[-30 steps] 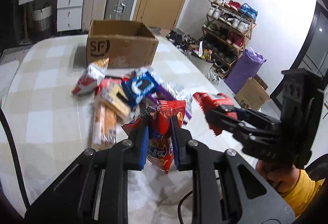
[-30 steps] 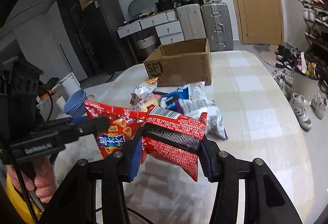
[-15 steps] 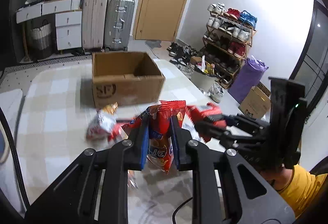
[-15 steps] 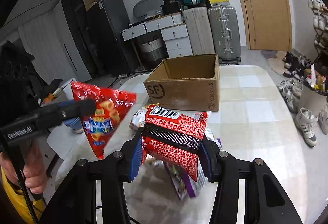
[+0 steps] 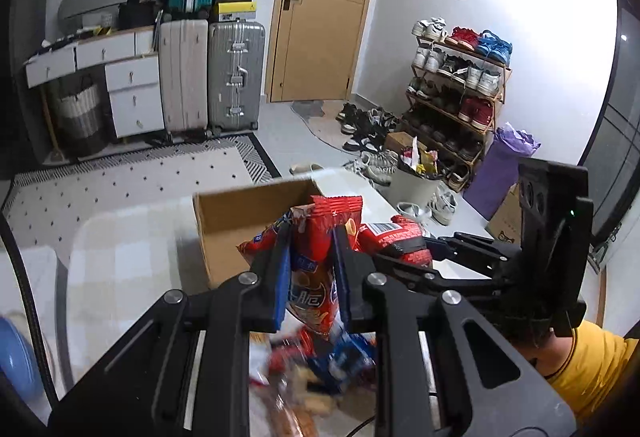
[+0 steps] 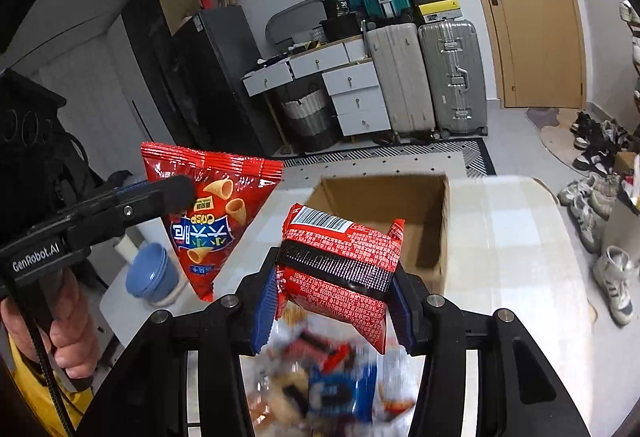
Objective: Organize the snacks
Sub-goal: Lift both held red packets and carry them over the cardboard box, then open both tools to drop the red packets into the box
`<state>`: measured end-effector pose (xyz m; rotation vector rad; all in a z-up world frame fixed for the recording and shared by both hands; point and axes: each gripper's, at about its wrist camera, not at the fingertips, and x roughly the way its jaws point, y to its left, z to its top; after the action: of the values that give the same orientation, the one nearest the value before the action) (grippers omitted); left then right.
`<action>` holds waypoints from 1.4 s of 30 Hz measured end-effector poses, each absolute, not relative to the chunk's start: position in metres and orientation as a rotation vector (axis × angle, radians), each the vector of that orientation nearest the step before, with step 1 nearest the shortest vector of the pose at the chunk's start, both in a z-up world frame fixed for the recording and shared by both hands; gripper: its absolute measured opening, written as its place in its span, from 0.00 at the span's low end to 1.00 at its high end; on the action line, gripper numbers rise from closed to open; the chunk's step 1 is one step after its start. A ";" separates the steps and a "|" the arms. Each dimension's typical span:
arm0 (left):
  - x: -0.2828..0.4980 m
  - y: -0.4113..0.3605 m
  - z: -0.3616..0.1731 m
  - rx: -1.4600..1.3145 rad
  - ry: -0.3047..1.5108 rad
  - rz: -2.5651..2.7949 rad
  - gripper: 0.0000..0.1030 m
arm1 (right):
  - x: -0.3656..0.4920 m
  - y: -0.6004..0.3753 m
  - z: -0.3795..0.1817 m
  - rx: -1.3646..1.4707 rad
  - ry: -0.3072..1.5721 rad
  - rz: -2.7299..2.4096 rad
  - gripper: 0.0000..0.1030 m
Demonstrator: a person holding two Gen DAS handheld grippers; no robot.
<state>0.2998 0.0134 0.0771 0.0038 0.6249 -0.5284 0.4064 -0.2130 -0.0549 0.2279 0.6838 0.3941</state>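
My left gripper (image 5: pixel 310 277) is shut on a red corn-snack bag (image 5: pixel 316 261), held in the air; the bag also shows in the right wrist view (image 6: pixel 208 213). My right gripper (image 6: pixel 334 297) is shut on a red and black noodle packet (image 6: pixel 340 261), also seen in the left wrist view (image 5: pixel 394 237). Both are held up in front of the open cardboard box (image 6: pixel 428 213) on the checked table (image 6: pixel 512 257). A pile of loose snacks (image 6: pixel 328 389) lies blurred below the grippers.
A blue bowl stack (image 6: pixel 150 273) stands at the table's left edge. Suitcases (image 5: pixel 212 73) and drawers (image 5: pixel 132 93) stand by the far wall. A shoe rack (image 5: pixel 456 93) and a white bin (image 5: pixel 412 181) are right of the table.
Both grippers have risen with their packets and moved toward the cardboard box. The snack pile has dropped lower in both views.
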 end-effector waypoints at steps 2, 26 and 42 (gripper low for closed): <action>0.326 0.011 0.083 0.013 0.628 -0.524 0.16 | 0.429 -0.211 -0.050 0.229 0.686 0.399 0.47; 0.540 -0.023 -0.028 0.001 0.804 -0.484 0.16 | 0.569 -0.187 -0.134 0.114 0.897 0.361 0.47; 0.547 -0.038 -0.077 0.000 0.861 -0.490 0.17 | 0.573 -0.189 -0.151 0.068 0.926 0.324 0.51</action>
<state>0.5471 -0.0379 -0.0766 -0.0004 0.8614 -0.4900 0.5734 -0.1892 -0.1508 0.0678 0.9257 0.3245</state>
